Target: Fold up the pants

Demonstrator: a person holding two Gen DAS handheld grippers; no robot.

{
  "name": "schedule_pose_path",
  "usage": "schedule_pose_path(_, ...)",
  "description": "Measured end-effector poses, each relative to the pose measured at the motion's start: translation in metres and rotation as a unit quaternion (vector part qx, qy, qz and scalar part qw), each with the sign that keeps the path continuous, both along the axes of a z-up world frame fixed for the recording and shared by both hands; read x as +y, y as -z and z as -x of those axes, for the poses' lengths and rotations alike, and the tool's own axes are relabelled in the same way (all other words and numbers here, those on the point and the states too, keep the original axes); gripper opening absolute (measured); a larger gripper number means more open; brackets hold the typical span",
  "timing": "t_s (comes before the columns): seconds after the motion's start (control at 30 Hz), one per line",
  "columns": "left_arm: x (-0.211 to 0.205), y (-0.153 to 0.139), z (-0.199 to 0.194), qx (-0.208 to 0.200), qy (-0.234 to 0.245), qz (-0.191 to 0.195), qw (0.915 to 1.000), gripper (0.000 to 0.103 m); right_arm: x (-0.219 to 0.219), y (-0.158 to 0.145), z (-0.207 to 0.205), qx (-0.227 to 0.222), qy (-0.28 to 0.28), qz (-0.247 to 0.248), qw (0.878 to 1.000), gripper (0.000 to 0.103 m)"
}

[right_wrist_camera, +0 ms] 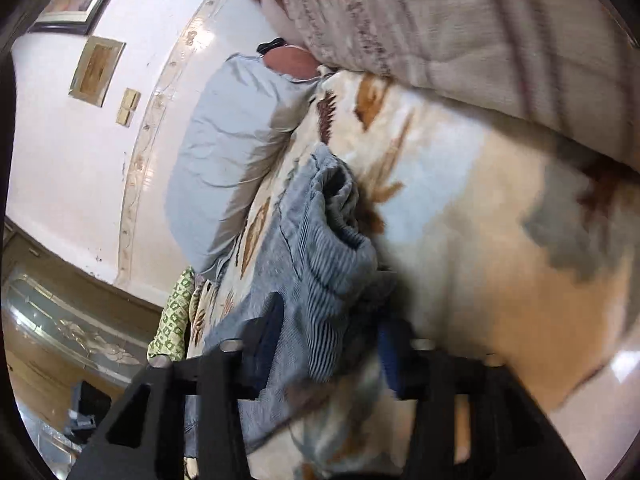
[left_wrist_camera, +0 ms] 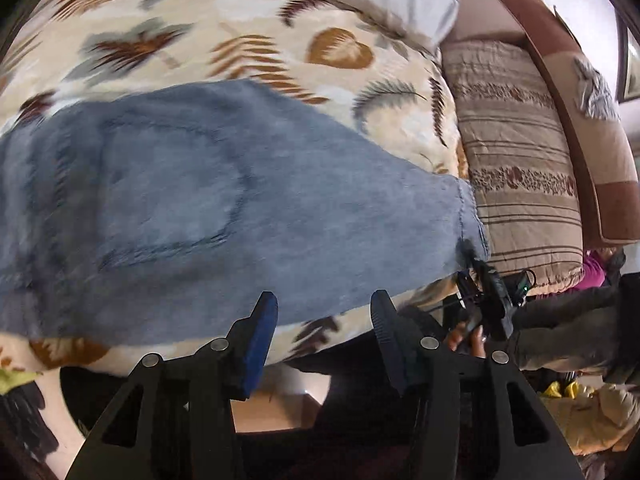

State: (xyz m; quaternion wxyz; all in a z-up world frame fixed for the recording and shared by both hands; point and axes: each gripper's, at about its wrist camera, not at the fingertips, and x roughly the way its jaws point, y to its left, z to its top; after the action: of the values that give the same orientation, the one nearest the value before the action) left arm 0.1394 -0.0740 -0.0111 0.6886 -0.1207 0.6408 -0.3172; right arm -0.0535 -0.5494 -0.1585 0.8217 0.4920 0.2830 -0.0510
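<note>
Your left tool (left_wrist_camera: 324, 320) is open, nothing between its fingers; it hangs above the near edge of the bed (left_wrist_camera: 248, 40). The pants (left_wrist_camera: 208, 200), blue-grey corduroy, lie spread flat on the leaf-print blanket (left_wrist_camera: 192, 52) just ahead of that tool, a stitched back pocket facing up. They run from the left edge of the left wrist view to a hem at the right, where your right tool (left_wrist_camera: 480, 280) meets the cloth. No contact between the left tool and the pants.

In the right wrist view, your right tool (right_wrist_camera: 328, 328) has a bunched fold of the pants (right_wrist_camera: 320, 248) sitting between its fingers. The cloth heaps up ahead of the tips and drapes back over the left finger. The frame is blurred, so the clamp looks likely but you cannot tell for sure whether the pads press on the fabric. The right finger shows a blue pad (right_wrist_camera: 390, 356) beside the fold.

A pale grey pillow (right_wrist_camera: 228, 152) lies beyond the pants toward the wall. A striped beige quilt (left_wrist_camera: 516, 152) is stacked along the bed's far side, beside the pants' hem end. Your hand (left_wrist_camera: 466, 336) shows on the right tool's grip, dark sleeve behind it.
</note>
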Motion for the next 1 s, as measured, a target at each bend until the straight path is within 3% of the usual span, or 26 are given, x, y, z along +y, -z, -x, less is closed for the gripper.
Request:
schedule_pose_path(0.1,-0.038,-0.007,-0.011,-0.008,0.012,-0.006,0.9999,0.049,0.009,-0.019,-0.007,-0.013,-0.026,0.06,0.998,0.016)
schedule_pose_path(0.23,-0.119,-0.015,-0.033,-0.016,0.034,-0.017,0.9991,0.049,0.046,-0.051,-0.016,-0.024,-0.103,0.196,0.975,0.016)
schedule_pose_path(0.3,-0.158,-0.015,-0.043,-0.011,0.048,-0.022,0.9986,0.049,0.059,-0.05,-0.018,-0.013,-0.123,0.232,0.965,0.016)
schedule_pose_path(0.43,-0.264,-0.01,-0.046,0.005,0.09,-0.045,0.9949,0.049,0.069,-0.038,-0.022,0.009,-0.139,0.263,0.955,0.017)
schedule_pose_path(0.6,-0.362,-0.01,-0.026,-0.002,0.154,-0.091,0.984,0.049,0.082,-0.041,-0.016,0.002,-0.144,0.306,0.941,0.017)
schedule_pose_path(0.8,-0.446,-0.004,0.006,-0.037,0.232,-0.166,0.9577,0.048,0.108,-0.045,-0.018,-0.003,-0.173,0.38,0.909,0.02)
schedule_pose_path(0.9,-0.48,0.004,0.024,-0.066,0.278,-0.23,0.9304,0.049,0.113,-0.045,-0.021,-0.005,-0.181,0.394,0.901,0.02)
schedule_pose_path(0.93,-0.489,0.008,0.03,-0.078,0.297,-0.251,0.9179,0.049,0.114,-0.045,-0.02,-0.005,-0.182,0.394,0.901,0.021)
schedule_pose_path(1.0,-0.505,0.02,0.045,-0.117,0.332,-0.307,0.8845,0.048,0.113,-0.045,-0.019,-0.006,-0.18,0.391,0.903,0.021)
